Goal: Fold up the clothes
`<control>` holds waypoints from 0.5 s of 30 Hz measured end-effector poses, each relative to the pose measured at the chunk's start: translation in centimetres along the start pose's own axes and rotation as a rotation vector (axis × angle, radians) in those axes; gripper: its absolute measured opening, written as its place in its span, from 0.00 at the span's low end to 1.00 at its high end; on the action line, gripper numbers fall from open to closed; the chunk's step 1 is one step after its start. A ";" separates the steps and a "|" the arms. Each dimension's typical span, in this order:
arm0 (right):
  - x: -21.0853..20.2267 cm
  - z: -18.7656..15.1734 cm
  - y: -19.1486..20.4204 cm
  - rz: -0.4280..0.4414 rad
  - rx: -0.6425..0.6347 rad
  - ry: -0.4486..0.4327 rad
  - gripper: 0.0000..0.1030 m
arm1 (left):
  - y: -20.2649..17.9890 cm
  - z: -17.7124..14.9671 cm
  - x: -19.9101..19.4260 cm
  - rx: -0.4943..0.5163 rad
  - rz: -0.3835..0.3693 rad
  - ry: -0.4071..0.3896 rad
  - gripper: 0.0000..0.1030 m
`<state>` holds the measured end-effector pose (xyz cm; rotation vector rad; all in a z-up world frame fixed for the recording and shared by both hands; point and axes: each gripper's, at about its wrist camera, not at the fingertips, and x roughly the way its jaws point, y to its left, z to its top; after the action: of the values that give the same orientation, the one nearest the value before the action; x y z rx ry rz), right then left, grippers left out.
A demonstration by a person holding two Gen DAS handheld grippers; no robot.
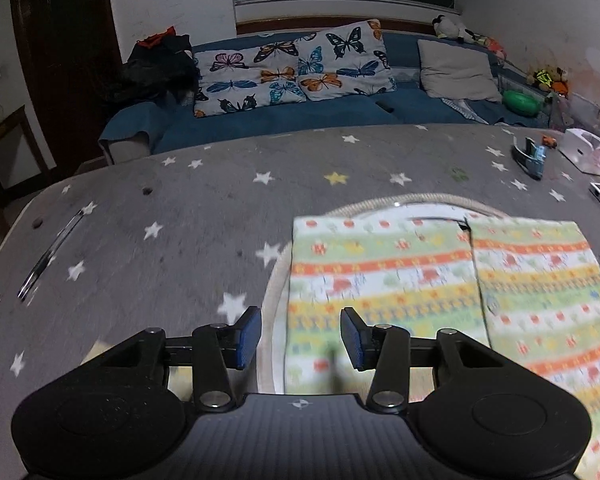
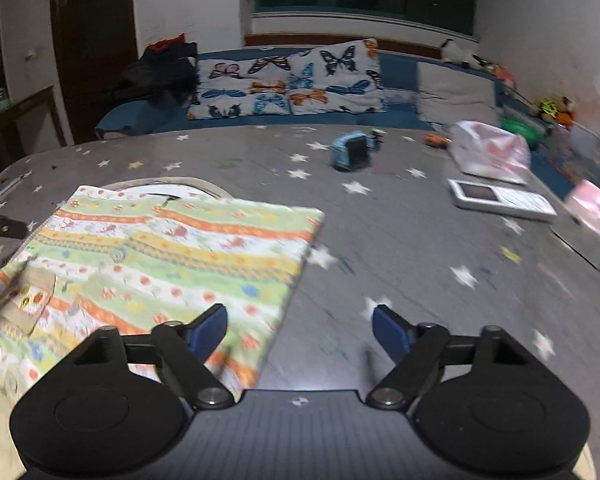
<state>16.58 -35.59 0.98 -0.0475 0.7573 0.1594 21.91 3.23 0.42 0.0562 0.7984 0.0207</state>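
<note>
The striped shirt (image 1: 440, 280) lies flat, centre-right of the left view; the left gripper (image 1: 300, 338), spread, straddles its near-left edge; the right gripper (image 2: 300, 334), spread, hangs off its right edge.

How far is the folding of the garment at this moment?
Done: the patterned shirt lies flat on the star-print table, its sides seemingly tucked in. In hand: nothing; left gripper and right gripper are open above its lower edge. Left: probably the final fold.

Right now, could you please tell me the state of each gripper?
Left gripper: open, empty, over the striped patterned cotton garment.
Right gripper: open, empty, at that garment's right edge.
</note>
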 end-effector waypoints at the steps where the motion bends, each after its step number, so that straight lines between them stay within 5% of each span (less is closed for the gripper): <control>1: 0.6 0.4 0.3 0.004 -0.003 0.002 0.72 | 0.0 0.3 0.5 0.000 -0.004 0.002 0.45; 12: 5.6 3.3 2.2 0.012 -0.024 0.026 0.51 | -0.2 2.2 4.7 0.023 0.005 0.019 0.46; 15: 6.1 3.5 1.9 0.001 -0.007 0.028 0.48 | -0.3 2.1 5.4 0.025 -0.009 0.032 0.26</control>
<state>23.00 -32.57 -0.65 -0.0563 0.7845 0.1624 27.19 3.09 -1.99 0.0763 0.8309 0.0028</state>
